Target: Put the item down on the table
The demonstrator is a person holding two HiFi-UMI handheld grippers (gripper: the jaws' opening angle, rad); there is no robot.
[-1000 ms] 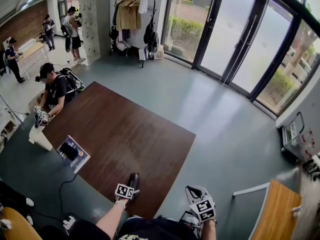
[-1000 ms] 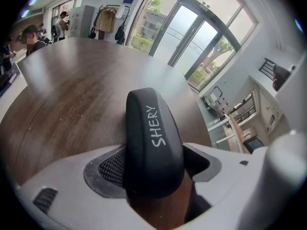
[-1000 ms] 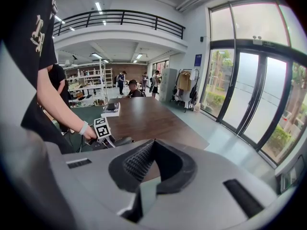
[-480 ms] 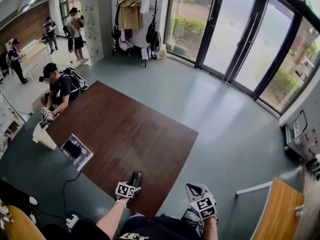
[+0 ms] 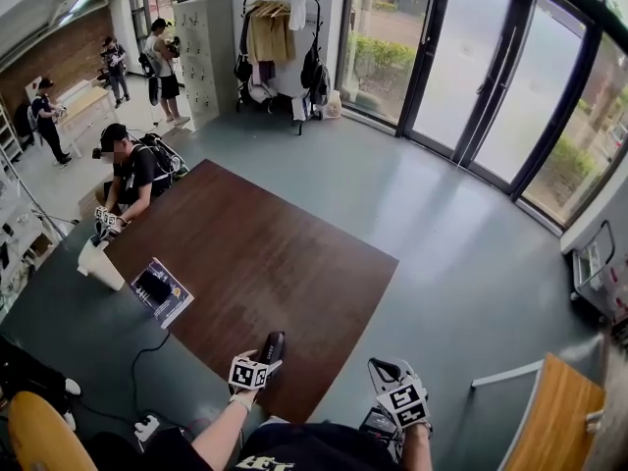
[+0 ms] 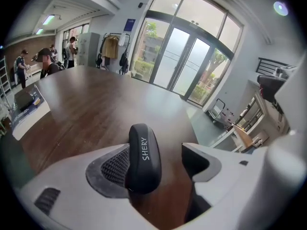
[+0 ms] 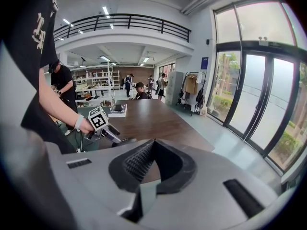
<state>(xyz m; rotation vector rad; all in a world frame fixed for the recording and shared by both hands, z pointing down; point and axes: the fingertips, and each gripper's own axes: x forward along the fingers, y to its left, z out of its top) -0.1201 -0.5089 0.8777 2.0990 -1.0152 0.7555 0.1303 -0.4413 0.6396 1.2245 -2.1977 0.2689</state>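
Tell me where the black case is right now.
In the head view the black case is at the brown table's near edge, between the left gripper's open jaws; the left gripper view shows it against the left-hand pad.

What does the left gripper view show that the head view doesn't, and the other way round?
Only the left gripper view: white SHERY lettering on the black case, set against one jaw, clear of the other. Only the head view: the marker cube on the left gripper, the forearm behind it, a power strip on the floor. Both: the case and the brown table.
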